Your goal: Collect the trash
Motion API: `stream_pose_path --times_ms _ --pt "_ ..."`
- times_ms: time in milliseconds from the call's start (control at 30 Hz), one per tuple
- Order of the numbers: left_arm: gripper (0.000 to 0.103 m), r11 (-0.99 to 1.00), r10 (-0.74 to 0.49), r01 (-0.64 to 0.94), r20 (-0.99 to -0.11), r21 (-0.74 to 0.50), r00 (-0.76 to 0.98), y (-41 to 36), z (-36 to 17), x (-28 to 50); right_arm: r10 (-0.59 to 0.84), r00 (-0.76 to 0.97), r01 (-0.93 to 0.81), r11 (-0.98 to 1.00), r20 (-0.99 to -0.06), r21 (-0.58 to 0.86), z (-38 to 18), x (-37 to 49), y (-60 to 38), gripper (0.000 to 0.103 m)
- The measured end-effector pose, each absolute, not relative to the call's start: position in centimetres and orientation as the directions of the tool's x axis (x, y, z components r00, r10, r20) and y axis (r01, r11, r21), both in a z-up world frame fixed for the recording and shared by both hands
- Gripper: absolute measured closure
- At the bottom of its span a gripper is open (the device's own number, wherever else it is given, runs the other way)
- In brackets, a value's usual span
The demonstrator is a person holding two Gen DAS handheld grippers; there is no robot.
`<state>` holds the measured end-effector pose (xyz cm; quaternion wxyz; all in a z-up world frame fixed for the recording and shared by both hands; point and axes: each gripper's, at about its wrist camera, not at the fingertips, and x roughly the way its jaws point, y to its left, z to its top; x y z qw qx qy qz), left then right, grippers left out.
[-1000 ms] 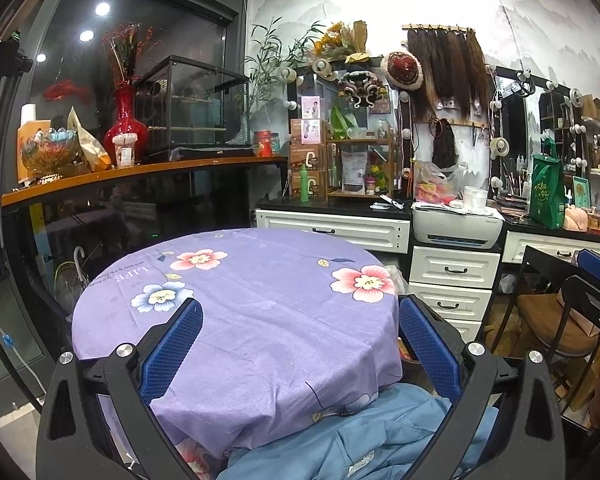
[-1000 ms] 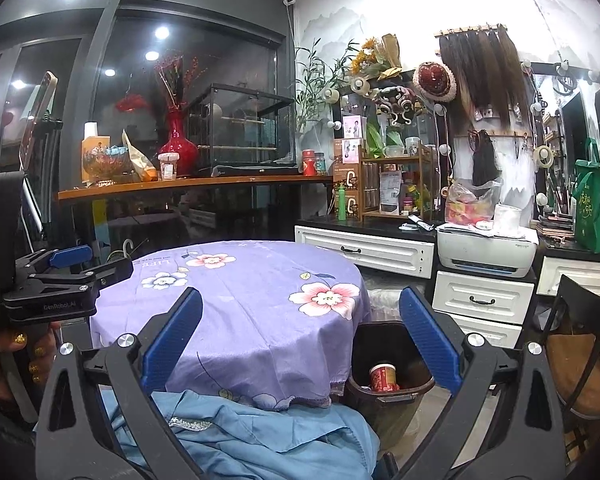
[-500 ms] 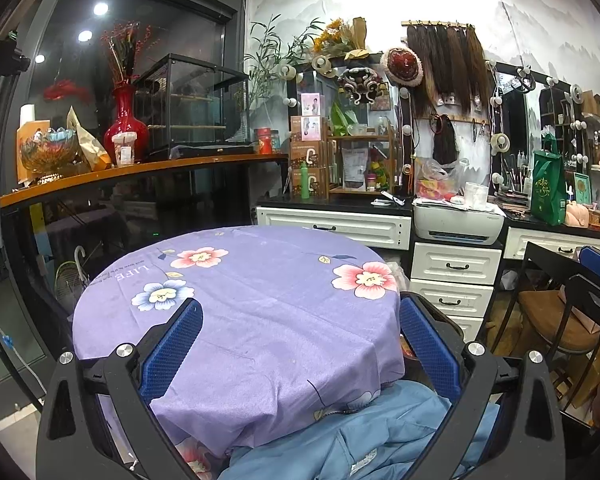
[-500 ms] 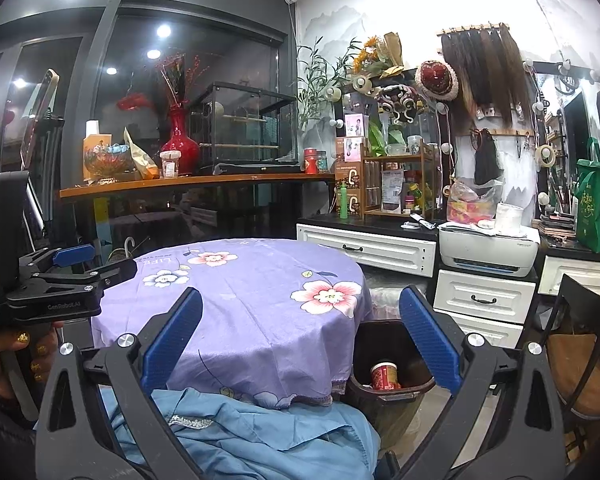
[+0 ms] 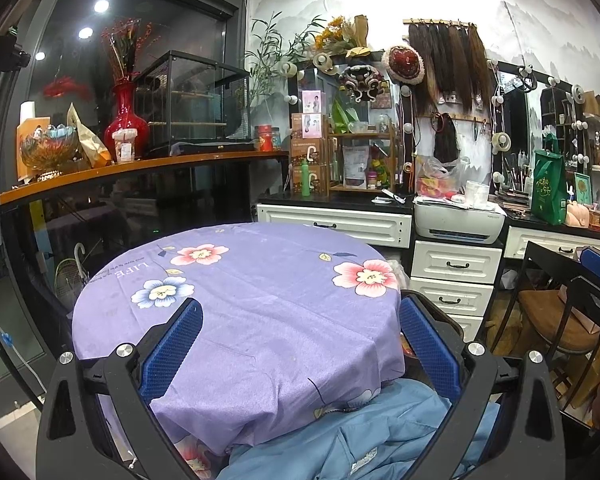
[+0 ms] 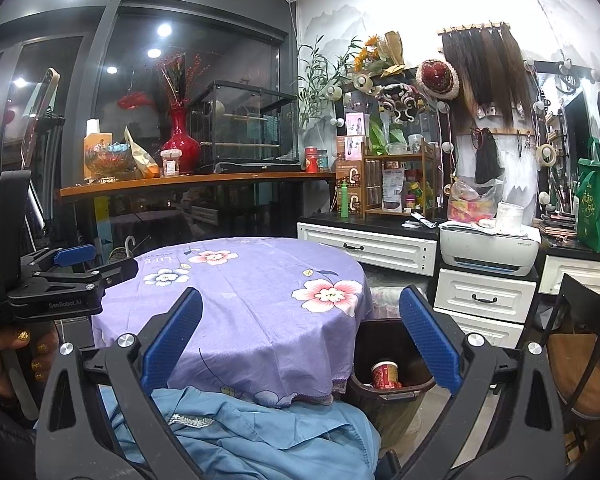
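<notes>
Right wrist: right claw (image 6: 300, 332) spread, empty | left claw (image 5: 300, 340) spread | red cup (image 6: 385, 375) in bin (image 6: 384, 400)

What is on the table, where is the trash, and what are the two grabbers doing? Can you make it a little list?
table: round, covered by a purple flowered cloth, nothing visible on top
bin: dark bin on the floor, beside the table
trash: one red cup inside the bin
left gripper: fingers open, empty
right gripper: fingers open, empty
in front: blue cloth bunched below the table edge
</notes>
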<state>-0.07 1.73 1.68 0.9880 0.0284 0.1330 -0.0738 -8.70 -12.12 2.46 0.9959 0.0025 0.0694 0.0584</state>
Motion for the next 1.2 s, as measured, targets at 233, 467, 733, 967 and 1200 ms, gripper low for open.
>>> stream_pose_path --times_ms 233,467,733,967,1200 --pt "0.006 0.988 -0.137 0.152 -0.266 0.036 0.954 1.7 1.6 0.0 0.12 0.983 -0.119 0.993 -0.141 0.013 2.2 -8.6 -12.1 0.006" --pt "0.006 0.988 -0.135 0.15 -0.268 0.04 0.954 1.8 1.4 0.0 0.119 0.983 -0.119 0.993 -0.141 0.013 2.3 -8.6 -12.1 0.006" --pt "0.006 0.993 -0.103 0.117 -0.272 0.033 0.957 2.4 1.1 0.0 0.121 0.982 -0.121 0.993 -0.142 0.011 2.1 -8.6 -12.0 0.006" --pt "0.006 0.994 -0.093 0.105 -0.28 0.027 0.955 2.7 1.3 0.0 0.124 0.98 -0.124 0.992 -0.154 0.013 1.5 -8.6 -11.8 0.006" --pt "0.006 0.991 -0.115 0.131 -0.294 0.034 0.949 2.3 1.5 0.0 0.125 0.98 -0.125 0.992 -0.156 0.012 1.2 -8.9 -11.6 0.006"
